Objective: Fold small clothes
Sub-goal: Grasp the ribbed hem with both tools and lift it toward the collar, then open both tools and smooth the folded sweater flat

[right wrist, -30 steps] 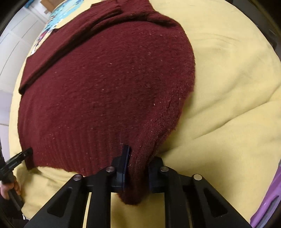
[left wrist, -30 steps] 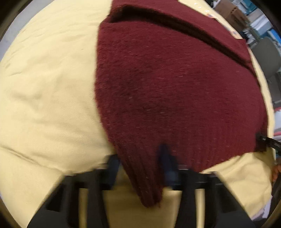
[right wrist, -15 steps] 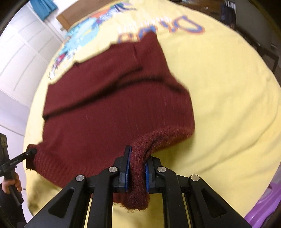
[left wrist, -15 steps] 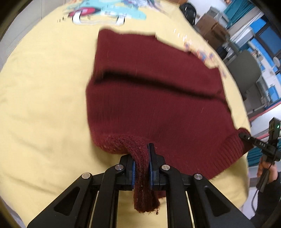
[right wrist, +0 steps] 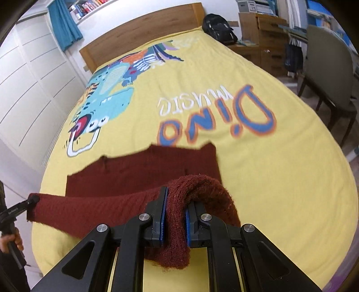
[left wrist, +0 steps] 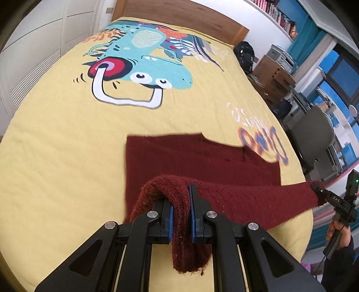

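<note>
a bed under a yellow bedspread printed with a cartoon dinosaur fills both views, and a wooden headboard stands at 12 o'clock. white panelled wardrobe doors run along 9 to 10 o'clock in the right wrist view. at 1 o'clock sit a black backpack and wooden drawers; a grey chair stands at 2 o'clock. teal curtain hangs at 11 o'clock beside a bookshelf.

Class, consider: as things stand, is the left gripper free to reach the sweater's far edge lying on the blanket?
Probably not yet: the left gripper is shut on the sweater's near hem, so it must release or carry that hem forward. Nothing blocks the way.
</note>
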Available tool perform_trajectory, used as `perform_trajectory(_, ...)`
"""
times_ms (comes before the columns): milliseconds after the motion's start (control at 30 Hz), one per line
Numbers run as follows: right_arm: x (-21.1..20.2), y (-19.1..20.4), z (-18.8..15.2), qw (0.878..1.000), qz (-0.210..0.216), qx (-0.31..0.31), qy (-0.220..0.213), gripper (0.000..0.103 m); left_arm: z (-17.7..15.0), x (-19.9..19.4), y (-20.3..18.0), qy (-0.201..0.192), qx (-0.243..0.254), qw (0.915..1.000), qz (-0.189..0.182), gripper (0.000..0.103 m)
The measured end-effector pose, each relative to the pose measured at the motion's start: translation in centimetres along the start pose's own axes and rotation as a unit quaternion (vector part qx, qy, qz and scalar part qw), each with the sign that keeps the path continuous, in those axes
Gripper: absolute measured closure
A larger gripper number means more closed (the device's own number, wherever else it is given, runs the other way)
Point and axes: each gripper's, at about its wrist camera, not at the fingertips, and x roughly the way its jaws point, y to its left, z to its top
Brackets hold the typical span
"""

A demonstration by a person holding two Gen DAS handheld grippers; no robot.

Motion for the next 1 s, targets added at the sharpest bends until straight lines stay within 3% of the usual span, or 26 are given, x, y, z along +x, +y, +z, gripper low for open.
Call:
perform_trajectory(200, 5.6, 0.4, 3.1, 0.999, -0.026, -0.01, 0.043, 0.091, 3.8, 4.8, 0.9, 0.025, -0.005, 0.9989, 0.04, 0.094)
perform_trajectory(333, 10.1, 0.1, 2.8, 0.995, -0.043, -0.007, 0.089, 0.09, 3.5, 8.9, 1.9, 0.06, -0.011, 0.9943, 0.088, 0.094)
perform_trajectory(467, 13.0, -0.1, 1.9, 0.991, -0.064, -0.008, 0.118, 0.089, 2.6, 11.5, 2.1, 0.072, -0.005, 0.9902, 0.12, 0.092)
perform_trajectory(567, 13.8, -0.3, 1.5, 0.989, -0.076, -0.005, 0.125, 0.076, 2.5, 12.3, 2.1, 0.075, -0.005, 0.9877, 0.137, 0.091)
perform_trajectory(633, 13.6, -0.4, 1.4, 0.99, -0.072, -0.005, 0.12, 0.056, 2.6, 12.6, 2.1, 0.082, -0.008, 0.9858, 0.146, 0.09)
perform_trajectory(733, 12.7, -0.5, 1.5, 0.993, -0.064, 0.002, 0.103, 0.04, 2.9, 12.1, 1.8, 0.085, -0.019, 0.9853, 0.147, 0.087)
perform_trajectory(833, 11.1, -0.1, 1.8, 0.995, -0.062, 0.0, 0.079, 0.025, 3.3, 10.9, 1.1, 0.074, -0.025, 0.9885, 0.129, 0.058)
perform_trajectory(867, 10.7, 0.1, 1.8, 0.995, -0.062, -0.003, 0.074, 0.024, 3.4, 10.5, 0.7, 0.066, -0.02, 0.9891, 0.13, 0.039)
perform_trajectory(900, 10.1, 0.4, 1.8, 0.996, -0.059, -0.008, 0.067, 0.024, 3.5, 10.0, 0.3, 0.055, -0.012, 0.9891, 0.136, 0.033)
perform_trajectory(967, 9.3, 1.1, 1.6, 0.997, -0.057, -0.016, 0.057, 0.021, 3.7, 9.2, -0.7, 0.043, 0.002, 0.9902, 0.133, 0.032)
perform_trajectory(1000, 8.9, 1.6, 1.5, 0.997, -0.054, -0.021, 0.052, 0.02, 3.7, 8.9, -1.1, 0.04, 0.006, 0.991, 0.128, 0.027)
